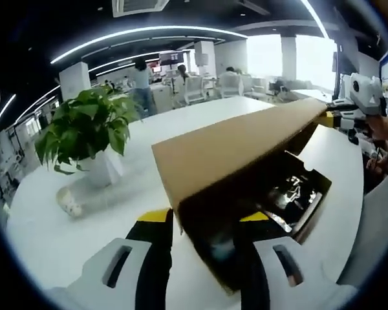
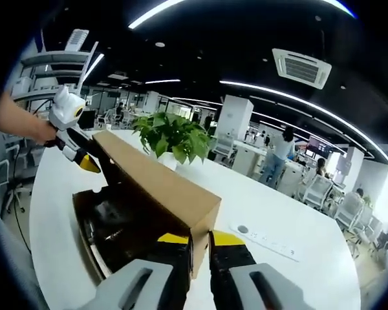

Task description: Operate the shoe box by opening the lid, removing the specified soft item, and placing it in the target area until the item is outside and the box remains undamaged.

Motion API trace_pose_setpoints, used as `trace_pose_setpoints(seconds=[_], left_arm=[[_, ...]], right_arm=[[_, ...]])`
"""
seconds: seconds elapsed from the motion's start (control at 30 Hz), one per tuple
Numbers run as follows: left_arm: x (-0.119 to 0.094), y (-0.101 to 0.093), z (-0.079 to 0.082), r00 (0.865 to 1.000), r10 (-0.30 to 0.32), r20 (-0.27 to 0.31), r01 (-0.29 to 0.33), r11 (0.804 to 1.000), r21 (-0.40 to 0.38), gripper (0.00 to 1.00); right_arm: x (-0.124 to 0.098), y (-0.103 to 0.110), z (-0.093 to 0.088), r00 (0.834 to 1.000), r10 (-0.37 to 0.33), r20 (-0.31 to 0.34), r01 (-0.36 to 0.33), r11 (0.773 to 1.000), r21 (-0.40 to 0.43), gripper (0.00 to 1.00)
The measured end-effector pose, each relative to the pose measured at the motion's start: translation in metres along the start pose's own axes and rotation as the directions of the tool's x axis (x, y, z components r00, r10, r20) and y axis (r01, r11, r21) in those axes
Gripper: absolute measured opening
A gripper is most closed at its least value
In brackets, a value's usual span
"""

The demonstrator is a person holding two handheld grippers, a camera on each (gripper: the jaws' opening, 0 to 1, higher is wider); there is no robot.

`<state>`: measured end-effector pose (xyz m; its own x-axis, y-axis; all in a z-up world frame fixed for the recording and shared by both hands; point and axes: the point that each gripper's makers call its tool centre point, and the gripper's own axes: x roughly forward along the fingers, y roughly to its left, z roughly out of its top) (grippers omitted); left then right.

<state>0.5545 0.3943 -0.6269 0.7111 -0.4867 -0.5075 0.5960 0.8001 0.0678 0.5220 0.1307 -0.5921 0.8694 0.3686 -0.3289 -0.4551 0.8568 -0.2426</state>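
left gripper (image 1: pixel 204 242): white moulded shells with slot cutouts, black jaws, yellow tips; right gripper (image 2: pixel 200 248) same build, white body, black-and-yellow jaws; person's forearm (image 2: pixel 16 119) bare, no sleeve

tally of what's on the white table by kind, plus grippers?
Boxes: 1, the box with its lid lifted
Potted plants: 1, plant
Power strips: 1, strip
Grippers: 2, left gripper and right gripper, each at a lid corner
Total: 5
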Motion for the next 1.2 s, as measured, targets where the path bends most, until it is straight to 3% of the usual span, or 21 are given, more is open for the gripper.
trace_pose_setpoints(seconds=[1.2], left_arm=[[0.034, 0.033, -0.038, 0.991, 0.09, -0.097, -0.096, 0.993, -0.063, 0.19]], right_arm=[[0.024, -0.024, 0.015, 1.0, -0.016, -0.003, 0.016, 1.0, 0.0, 0.03]])
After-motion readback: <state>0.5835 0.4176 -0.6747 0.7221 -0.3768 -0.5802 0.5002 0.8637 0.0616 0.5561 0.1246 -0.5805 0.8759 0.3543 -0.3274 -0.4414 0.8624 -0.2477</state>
